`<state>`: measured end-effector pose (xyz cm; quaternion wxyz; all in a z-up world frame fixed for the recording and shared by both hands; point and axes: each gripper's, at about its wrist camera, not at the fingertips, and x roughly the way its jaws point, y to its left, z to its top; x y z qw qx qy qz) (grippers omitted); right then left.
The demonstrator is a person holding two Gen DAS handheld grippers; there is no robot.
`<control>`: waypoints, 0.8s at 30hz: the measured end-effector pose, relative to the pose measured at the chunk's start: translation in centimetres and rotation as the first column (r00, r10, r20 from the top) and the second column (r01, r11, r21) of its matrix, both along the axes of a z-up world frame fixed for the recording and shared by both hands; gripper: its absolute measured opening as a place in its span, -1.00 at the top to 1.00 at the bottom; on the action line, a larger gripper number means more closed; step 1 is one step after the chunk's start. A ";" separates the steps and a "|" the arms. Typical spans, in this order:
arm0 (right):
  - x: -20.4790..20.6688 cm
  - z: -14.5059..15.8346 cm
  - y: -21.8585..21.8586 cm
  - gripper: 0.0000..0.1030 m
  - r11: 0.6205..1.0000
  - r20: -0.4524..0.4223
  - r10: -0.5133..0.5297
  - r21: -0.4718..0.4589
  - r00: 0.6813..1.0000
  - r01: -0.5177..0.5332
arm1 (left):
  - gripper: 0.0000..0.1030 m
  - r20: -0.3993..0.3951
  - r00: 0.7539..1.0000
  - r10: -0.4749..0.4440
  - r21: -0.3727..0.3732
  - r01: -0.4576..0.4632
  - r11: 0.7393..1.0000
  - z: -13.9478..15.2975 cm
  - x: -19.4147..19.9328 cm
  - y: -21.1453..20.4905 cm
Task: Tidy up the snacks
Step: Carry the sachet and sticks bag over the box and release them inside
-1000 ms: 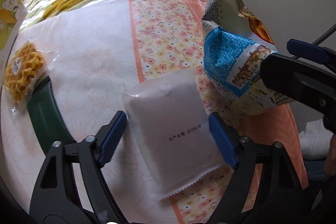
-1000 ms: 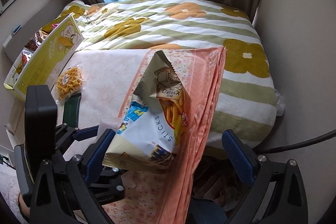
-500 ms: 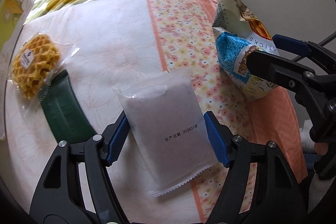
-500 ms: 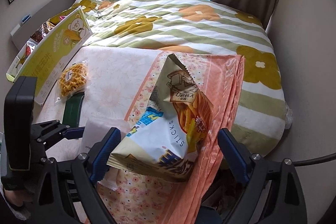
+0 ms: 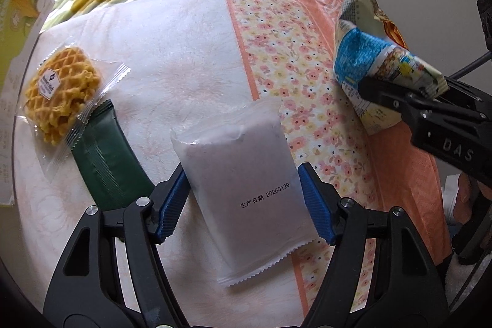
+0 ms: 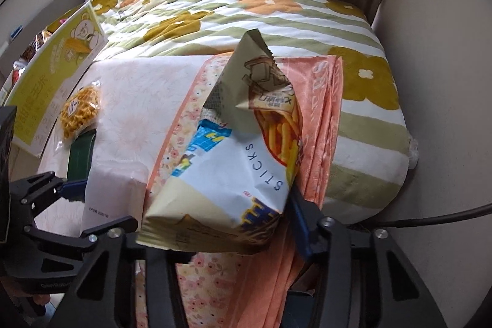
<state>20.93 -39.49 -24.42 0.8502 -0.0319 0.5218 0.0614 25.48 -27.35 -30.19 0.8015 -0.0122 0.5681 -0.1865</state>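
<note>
Snacks lie on a pink floral cloth (image 5: pixel 172 57) spread over a bed with a striped, flower-printed quilt (image 6: pixel 276 20). The left gripper (image 5: pixel 243 202) is spread wide around a white sachet (image 5: pixel 243 183) that lies flat near the cloth's near edge; both blue pads (image 5: pixel 172 202) sit just beside the sachet's long sides, and I cannot tell whether they touch it. The right gripper (image 6: pixel 215 223) is clenched on a bag of sticks (image 6: pixel 233 174), gripping its lower end so the bag stands tilted over the orange border at the cloth's right edge; in the left wrist view the same bag (image 5: pixel 369 57) rises above the black jaw arm. Toward the cloth's left edge a waffle in clear wrap (image 5: pixel 61 91) rests partly over the top end of a dark green packet (image 5: pixel 104 162), which lies just beside the left gripper's left pad. At the far left edge leans a yellow-green box with a bear print (image 6: pixel 52 76).
</note>
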 end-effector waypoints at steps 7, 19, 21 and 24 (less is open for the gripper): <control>0.0 0.5 0.0 0.25 1.000 0.028 -0.020 0.023 0.999 0.019 | -0.28 0.008 1.000 -0.028 -0.007 0.028 1.000 0.7 0.1 -0.8; -0.9 6.6 1.3 0.26 0.999 0.119 -0.001 0.053 0.993 -0.005 | -0.27 0.100 0.995 0.000 -0.064 0.007 0.998 7.8 0.7 1.1; -0.8 8.1 2.1 0.26 0.998 0.137 0.006 0.058 0.991 -0.014 | -0.26 0.126 0.992 0.011 -0.079 -0.001 0.997 9.7 0.7 2.1; -0.7 10.7 3.7 0.26 0.997 0.174 0.022 0.064 0.985 -0.034 | -0.26 0.154 0.987 0.045 -0.112 -0.028 0.993 12.9 1.0 4.4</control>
